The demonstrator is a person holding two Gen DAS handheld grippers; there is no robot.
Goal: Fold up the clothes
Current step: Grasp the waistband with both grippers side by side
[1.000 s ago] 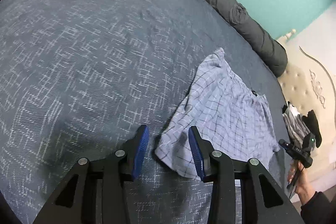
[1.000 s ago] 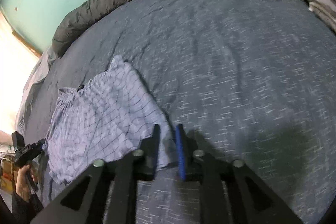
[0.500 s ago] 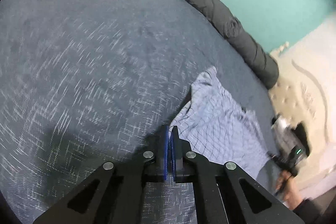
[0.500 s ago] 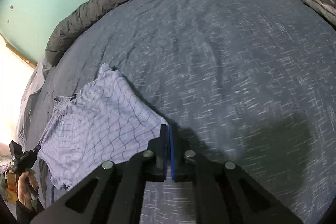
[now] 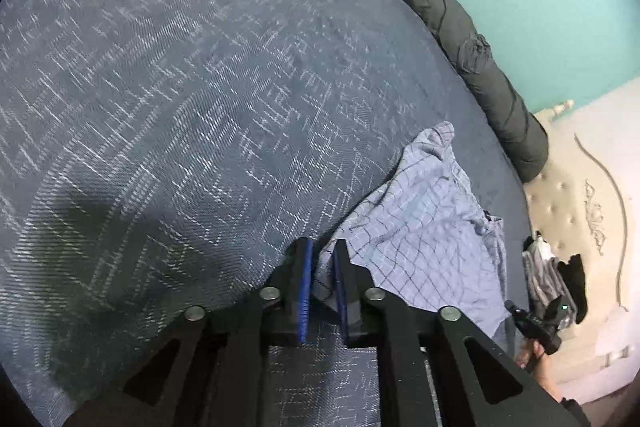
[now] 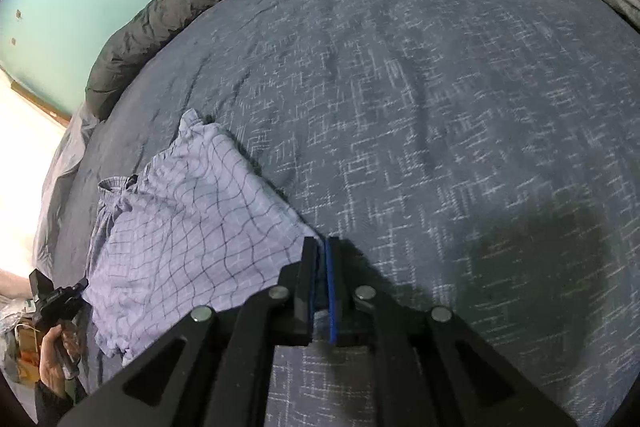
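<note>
The checked shorts [image 5: 424, 239] look thin, light and limp, so they should sag and crease wherever unsupported; the hem corners are the sensible places to hold, one per gripper. They are pale lilac-blue with a fine dark grid and a gathered waistband at the far end, lying rumpled on the grey-blue bedspread [image 5: 180, 107]. The left gripper [image 5: 322, 259] has one corner between its jaws, which are opening with a narrow gap. The right gripper [image 6: 319, 251] has its jaws pinched tight on the other corner, the shorts [image 6: 188, 227] spreading left from them.
</note>
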